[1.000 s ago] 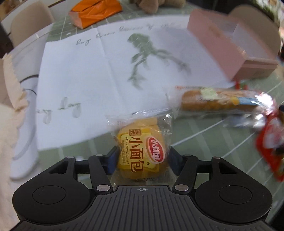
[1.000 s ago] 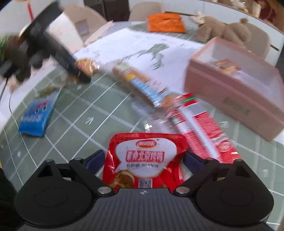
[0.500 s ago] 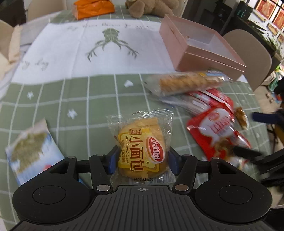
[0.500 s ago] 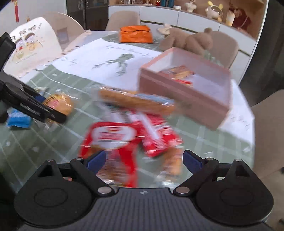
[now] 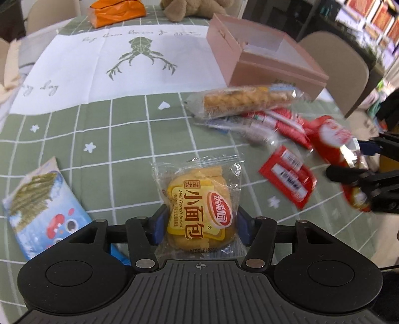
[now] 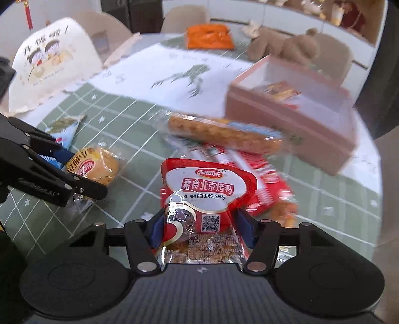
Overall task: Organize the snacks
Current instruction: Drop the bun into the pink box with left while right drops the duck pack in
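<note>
A yellow mini bread packet (image 5: 199,199) sits between the blue pads of my left gripper (image 5: 199,224). The jaws are closing and press its sides just above the green checked cloth. My right gripper (image 6: 202,231) is closing too, and its pads squeeze a red and white pouch (image 6: 202,189) that crumples between them. The right wrist view shows the left gripper (image 6: 84,172) with the bread (image 6: 99,167) at the left. In the left wrist view, the right gripper (image 5: 349,159) holds the red pouch (image 5: 334,134) at the right edge. An open pink box (image 6: 286,119) stands behind, with snacks inside.
A long biscuit pack (image 5: 244,102) and red sachets (image 5: 286,174) lie between the grippers and the pink box (image 5: 269,67). A blue seaweed pack (image 5: 42,206) lies at the left. Farther back are a white sheet with a frog drawing (image 5: 99,62), an orange bag (image 5: 117,10) and a teddy bear (image 5: 192,10).
My right gripper's jaws have come in from wide apart onto the red pouch. The left gripper carried the bread from beside the white sheet to over the green cloth, then stayed.
</note>
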Available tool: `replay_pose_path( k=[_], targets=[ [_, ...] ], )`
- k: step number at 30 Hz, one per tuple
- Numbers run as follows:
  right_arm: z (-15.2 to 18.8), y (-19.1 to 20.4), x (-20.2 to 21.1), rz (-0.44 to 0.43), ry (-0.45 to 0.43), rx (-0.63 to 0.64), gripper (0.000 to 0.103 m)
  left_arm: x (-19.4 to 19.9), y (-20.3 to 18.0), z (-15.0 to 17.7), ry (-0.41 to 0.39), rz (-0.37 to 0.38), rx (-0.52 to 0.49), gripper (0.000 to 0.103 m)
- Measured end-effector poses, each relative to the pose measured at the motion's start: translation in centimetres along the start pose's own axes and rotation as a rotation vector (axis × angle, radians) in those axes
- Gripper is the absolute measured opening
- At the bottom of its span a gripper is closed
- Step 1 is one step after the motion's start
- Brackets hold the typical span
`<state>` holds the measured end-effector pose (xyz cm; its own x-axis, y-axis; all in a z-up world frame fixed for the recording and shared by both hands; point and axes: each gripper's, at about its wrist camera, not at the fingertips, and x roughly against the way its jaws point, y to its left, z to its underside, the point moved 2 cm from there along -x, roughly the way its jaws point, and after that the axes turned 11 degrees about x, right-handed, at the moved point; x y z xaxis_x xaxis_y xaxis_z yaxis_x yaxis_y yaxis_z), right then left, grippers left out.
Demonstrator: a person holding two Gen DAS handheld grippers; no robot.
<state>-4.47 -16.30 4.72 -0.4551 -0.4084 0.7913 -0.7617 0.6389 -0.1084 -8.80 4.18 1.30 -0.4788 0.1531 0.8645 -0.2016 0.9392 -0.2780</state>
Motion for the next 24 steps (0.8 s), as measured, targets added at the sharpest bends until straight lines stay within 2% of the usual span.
replay_pose_path(
  k=[2,5,8,10,11,12,13,14,16,18,21,24],
  targets=[
    [0.0,-1.7,2.2,0.028,-0.043,-0.037,0.059,1.1,-0.2,-0.8,-0.035,0.076,0.023,0.059],
    [-1.0,-4.4,6.4,0.122,-0.151,-0.080,0.059,4.4,-1.5,-4.4,-0.135,0.212,0.034,0.059],
    [-4.2,-7.3,9.7,0.199,-0.262,-0.110,0.059,7.5,-4.3,-10.7,-0.248,0.319,-0.014,0.060],
    [-7.3,-9.1,10.5,0.248,-0.306,-0.119,0.060,8.0,-6.3,-15.9,-0.283,0.408,0.010,0.060],
    [-9.1,-10.2,10.3,0.262,-0.333,-0.132,0.066,7.5,-7.3,-18.6,-0.274,0.449,0.027,0.060],
    [-10.4,-11.2,9.9,0.258,-0.352,-0.149,0.083,6.6,-8.1,-20.8,-0.257,0.467,0.041,0.060],
    [-11.7,-12.3,9.0,0.241,-0.358,-0.171,0.090,5.6,-8.8,-22.6,-0.246,0.463,0.058,0.060],
    [-12.8,-13.3,7.8,0.236,-0.339,-0.189,0.091,4.7,-9.2,-23.8,-0.240,0.442,0.064,0.060],
    [-13.6,-14.4,5.9,0.254,-0.282,-0.202,0.090,3.5,-9.6,-24.3,-0.239,0.413,0.050,0.059],
    [-12.6,-14.7,5.1,0.285,-0.264,-0.195,0.089,2.7,-8.9,-23.2,-0.231,0.436,0.033,0.059],
    [-9.5,-14.8,4.5,0.238,-0.237,-0.209,0.089,-0.1,-7.2,-21.1,-0.148,0.415,0.030,0.059],
    [-6.4,-13.8,2.4,0.201,-0.129,-0.218,0.089,-1.5,-5.1,-17.9,-0.105,0.353,0.023,0.059]
  ],
)
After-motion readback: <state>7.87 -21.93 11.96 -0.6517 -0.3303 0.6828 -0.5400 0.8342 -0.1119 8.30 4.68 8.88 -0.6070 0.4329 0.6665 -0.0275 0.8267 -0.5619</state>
